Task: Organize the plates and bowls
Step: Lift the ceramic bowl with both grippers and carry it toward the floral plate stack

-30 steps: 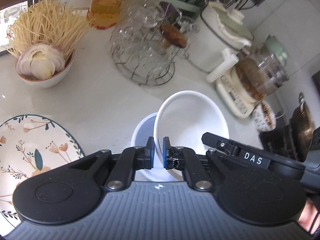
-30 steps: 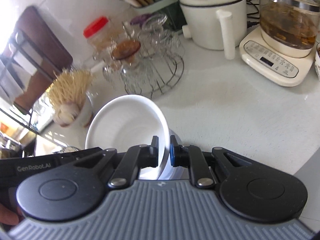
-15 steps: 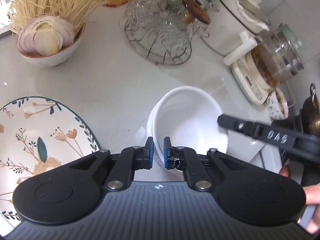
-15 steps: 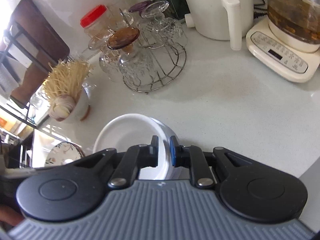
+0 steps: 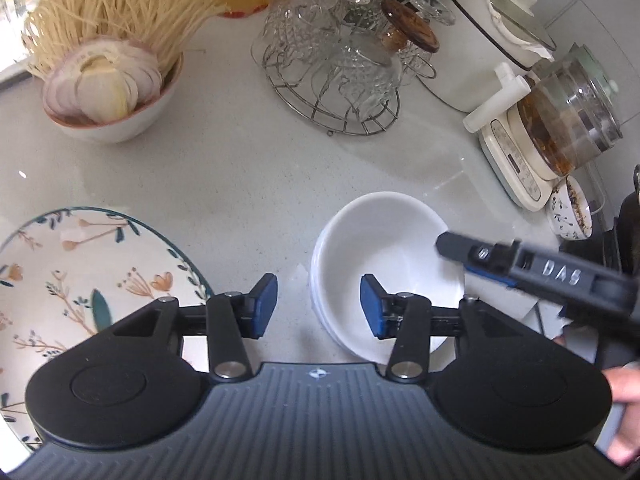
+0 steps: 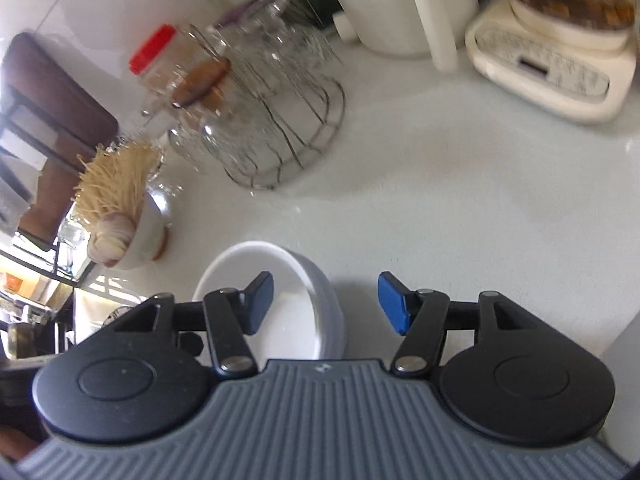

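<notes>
Stacked white bowls [image 5: 384,256] sit nested on the white counter [image 5: 260,176]; they also show in the right wrist view [image 6: 280,280]. My left gripper [image 5: 318,304] is open, its jaws straddling the near rim of the stack without touching it. My right gripper [image 6: 326,304] is open, astride the stack's right rim; one of its fingers [image 5: 500,258] reaches over the bowls in the left wrist view. A floral plate [image 5: 80,280] lies flat to the left of the bowls.
A bowl of noodles and onion slices [image 5: 108,92] stands at the back left. A wire rack of glass cups [image 5: 340,64], a white cooker [image 5: 480,40], a glass kettle on its base [image 5: 560,128] and a small patterned bowl [image 5: 570,208] line the back and right.
Both grippers held the top white bowl by its rim, lowered it into the bowl beneath, then opened. The bowl now rests nested on the counter.
</notes>
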`<state>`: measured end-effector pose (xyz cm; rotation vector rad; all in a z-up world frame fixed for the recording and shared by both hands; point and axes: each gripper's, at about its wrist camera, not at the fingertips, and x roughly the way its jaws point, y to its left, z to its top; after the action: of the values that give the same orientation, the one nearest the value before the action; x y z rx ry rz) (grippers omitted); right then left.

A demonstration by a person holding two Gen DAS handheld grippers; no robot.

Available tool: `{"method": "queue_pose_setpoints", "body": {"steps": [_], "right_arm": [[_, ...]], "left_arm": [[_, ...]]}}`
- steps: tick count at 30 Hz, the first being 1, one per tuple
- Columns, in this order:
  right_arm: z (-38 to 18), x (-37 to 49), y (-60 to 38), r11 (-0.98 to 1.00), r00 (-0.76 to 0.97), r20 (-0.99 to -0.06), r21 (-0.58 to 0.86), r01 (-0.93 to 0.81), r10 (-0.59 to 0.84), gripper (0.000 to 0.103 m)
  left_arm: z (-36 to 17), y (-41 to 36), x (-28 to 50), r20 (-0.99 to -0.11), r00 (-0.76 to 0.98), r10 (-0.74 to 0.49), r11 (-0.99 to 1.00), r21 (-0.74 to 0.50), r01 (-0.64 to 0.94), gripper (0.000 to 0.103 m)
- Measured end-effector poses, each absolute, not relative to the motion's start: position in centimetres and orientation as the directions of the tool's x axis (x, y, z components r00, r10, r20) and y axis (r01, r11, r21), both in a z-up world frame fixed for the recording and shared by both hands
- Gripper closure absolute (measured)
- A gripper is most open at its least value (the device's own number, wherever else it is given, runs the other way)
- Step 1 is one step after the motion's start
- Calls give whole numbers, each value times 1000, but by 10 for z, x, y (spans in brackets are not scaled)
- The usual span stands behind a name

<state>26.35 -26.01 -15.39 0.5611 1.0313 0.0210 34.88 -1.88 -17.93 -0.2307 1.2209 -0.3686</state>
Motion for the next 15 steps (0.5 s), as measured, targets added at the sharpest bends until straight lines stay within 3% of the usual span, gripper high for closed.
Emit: {"method": "queue_pose_setpoints", "body": {"steps": [5, 9, 15], "right_arm": [[-173, 258, -268, 798, 494, -797, 528, 290, 348, 43], [-181, 255, -268, 788, 479, -796, 542, 291, 370, 44], [-188, 255, -270, 770, 467, -794, 559, 308, 389, 54]], "left_arm": [[-188, -25, 359, -862, 264, -433, 899, -391, 198, 51], [-199, -34, 362, -887, 246, -391, 914, -343, 216, 51], [-211, -32, 363, -897, 234, -376, 923, -340, 180, 53]]}}
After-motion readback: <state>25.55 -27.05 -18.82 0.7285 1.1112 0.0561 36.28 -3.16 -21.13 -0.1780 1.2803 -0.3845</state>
